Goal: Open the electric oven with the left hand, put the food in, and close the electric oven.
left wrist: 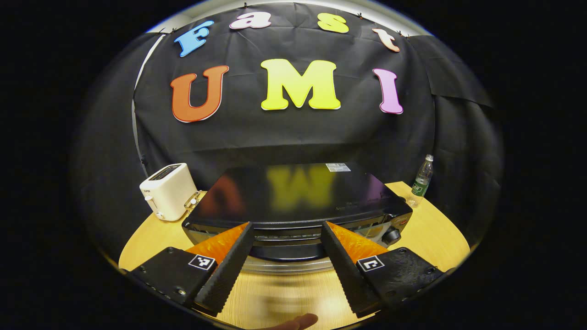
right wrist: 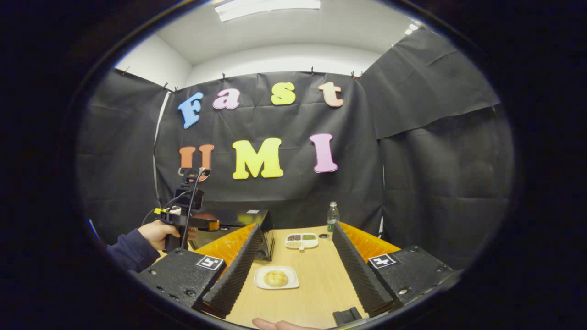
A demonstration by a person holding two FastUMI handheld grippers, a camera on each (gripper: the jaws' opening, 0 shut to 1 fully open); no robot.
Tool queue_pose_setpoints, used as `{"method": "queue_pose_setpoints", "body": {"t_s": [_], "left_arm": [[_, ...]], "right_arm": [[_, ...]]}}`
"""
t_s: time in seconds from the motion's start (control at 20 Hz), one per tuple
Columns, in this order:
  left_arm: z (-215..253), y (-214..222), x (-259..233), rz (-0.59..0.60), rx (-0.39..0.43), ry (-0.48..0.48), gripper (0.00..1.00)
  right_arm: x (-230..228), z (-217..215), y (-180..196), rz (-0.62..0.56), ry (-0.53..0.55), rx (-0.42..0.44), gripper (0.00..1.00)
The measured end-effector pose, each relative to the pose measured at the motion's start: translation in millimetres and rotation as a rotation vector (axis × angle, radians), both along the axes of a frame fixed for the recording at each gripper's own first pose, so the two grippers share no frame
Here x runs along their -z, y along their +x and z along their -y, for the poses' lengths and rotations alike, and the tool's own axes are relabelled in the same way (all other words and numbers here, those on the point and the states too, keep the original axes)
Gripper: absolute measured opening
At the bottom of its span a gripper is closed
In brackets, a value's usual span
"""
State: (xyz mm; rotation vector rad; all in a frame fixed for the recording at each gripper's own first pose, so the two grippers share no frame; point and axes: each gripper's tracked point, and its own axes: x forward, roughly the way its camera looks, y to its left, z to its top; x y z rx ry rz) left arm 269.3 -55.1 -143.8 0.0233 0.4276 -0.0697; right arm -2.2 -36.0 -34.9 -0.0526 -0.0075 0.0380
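The wooden desk [left wrist: 431, 229] is the biggest thing, and its near edge is cut off at the bottom of both views. On it sits the electric oven [left wrist: 298, 192], black and shiny on top, with its door shut. In the left gripper view the oven is right in front of the left tool [left wrist: 286, 229]. The lower part of the oven front is blurry and partly hidden behind the tool's fingers [left wrist: 229, 261]. A round knob [left wrist: 391, 236] shows at the oven's right end. There is a small white sticker on the oven top, but the writing is too small to read.

The left tool is wide open and holds nothing. In the right gripper view a hand [right wrist: 158, 233] in a dark sleeve holds it up by the oven.

The right tool [right wrist: 298, 231] is wide open too, with nothing in it. Between its fingers, on the desk, lies a white plate [right wrist: 263, 283] with a round bun [right wrist: 276, 278] on it.

A white toaster [left wrist: 167, 190] stands left of the oven. A clear bottle [left wrist: 422, 181] with a green label stands at the back right; its label cannot be read. A small white dish [right wrist: 301, 241] with dark bits sits behind the plate
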Motion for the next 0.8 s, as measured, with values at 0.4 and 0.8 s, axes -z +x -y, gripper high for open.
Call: {"method": "queue_pose_setpoints", "body": {"t_s": [0.4, 0.8], "left_arm": [[1.0, -42.7, 9.5, 0.005, -0.003, -0.028, 0.97], [1.5, -86.7, 31.9, 0.028, 0.018, -0.034, 0.96]], "right_arm": [[3.3, 8.4, -1.8, 0.017, 0.019, 0.021, 0.96], [19.2, 4.0, 4.7, -0.019, 0.018, 0.009, 0.96]]}}
